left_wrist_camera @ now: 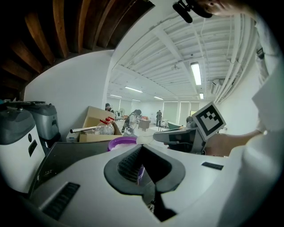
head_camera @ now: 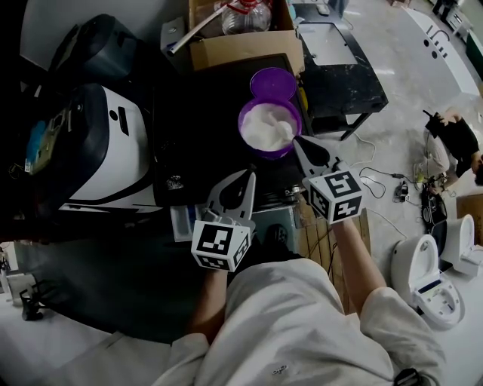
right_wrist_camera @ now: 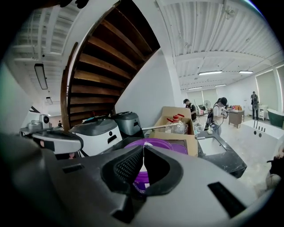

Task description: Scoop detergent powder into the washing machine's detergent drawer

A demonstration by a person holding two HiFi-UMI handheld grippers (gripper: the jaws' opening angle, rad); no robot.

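A purple tub [head_camera: 268, 124] full of white powder stands on the dark top of the washing machine [head_camera: 196, 128], with its purple lid [head_camera: 273, 81] just behind it. A pale drawer [head_camera: 183, 223] sticks out of the machine's front, below and left of the tub. My left gripper [head_camera: 249, 175] is shut and empty, held over the machine's front edge and pointing toward the tub. My right gripper [head_camera: 296, 139] is also shut and empty, its tip at the tub's near right rim. The tub [left_wrist_camera: 120, 142] shows beyond the left gripper [left_wrist_camera: 142, 147], and the tub [right_wrist_camera: 165, 142] lies just past the right gripper [right_wrist_camera: 143, 147]. No scoop is in view.
A white-and-grey appliance [head_camera: 106, 151] stands left of the machine. A cardboard box [head_camera: 241, 45] with a plastic bottle [head_camera: 245, 15] sits behind the tub. A black countertop [head_camera: 339, 71] is at right. White appliances [head_camera: 430, 279], cables and a person [head_camera: 453, 143] are on the floor at right.
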